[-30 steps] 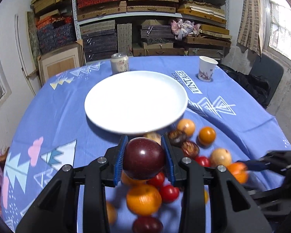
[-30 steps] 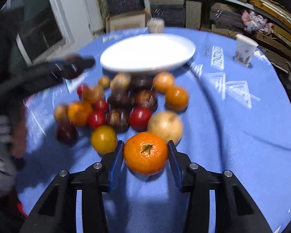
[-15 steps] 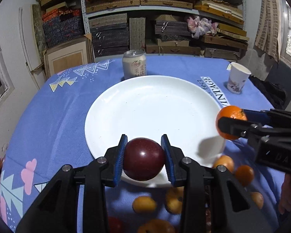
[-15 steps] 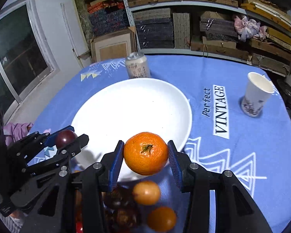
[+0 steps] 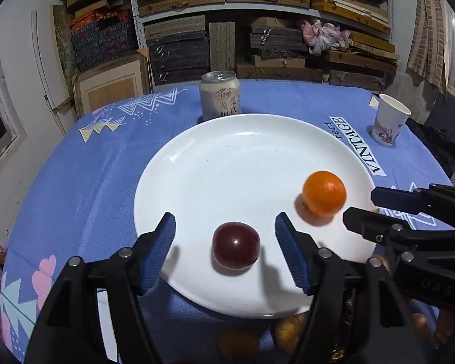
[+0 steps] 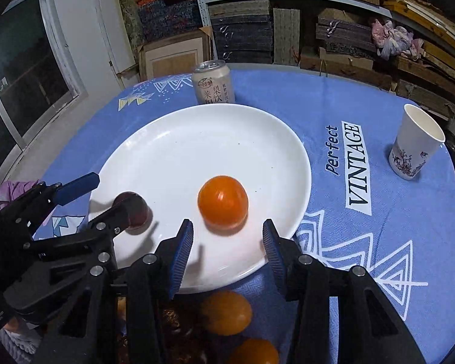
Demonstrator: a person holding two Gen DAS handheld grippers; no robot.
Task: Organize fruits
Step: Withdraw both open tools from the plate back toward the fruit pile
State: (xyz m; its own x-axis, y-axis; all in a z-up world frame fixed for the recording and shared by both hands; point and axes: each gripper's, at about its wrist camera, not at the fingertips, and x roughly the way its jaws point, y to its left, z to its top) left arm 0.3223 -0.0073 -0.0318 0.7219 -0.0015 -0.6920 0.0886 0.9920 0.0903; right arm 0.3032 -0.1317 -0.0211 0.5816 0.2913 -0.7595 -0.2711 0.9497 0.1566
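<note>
A white plate (image 5: pixel 242 166) lies mid-table on the blue cloth. On its near part rests a dark red plum (image 5: pixel 236 250). My left gripper (image 5: pixel 225 227) straddles it with jaws opening, and the pads are clear of it. To the right an orange (image 5: pixel 324 192) lies on the plate. In the right wrist view the same orange (image 6: pixel 223 204) lies just ahead of my right gripper (image 6: pixel 227 230). That gripper's jaws are opening and do not touch the orange. The left gripper (image 6: pixel 103 200) partly hides the plum (image 6: pixel 138 212). The right gripper (image 5: pixel 376 209) shows at the right edge.
A drink can (image 5: pixel 220 95) stands just behind the plate. A paper cup (image 5: pixel 389 124) stands at the far right. Several loose fruits (image 6: pixel 226 312) lie on the cloth below the plate's near rim. Stacked boxes on shelves (image 5: pixel 257 15) fill the wall behind the table.
Both grippers carried their fruit from the pile to over the plate. Each then let go: plum and orange now rest on the plate, and both pairs of jaws stand wider.
</note>
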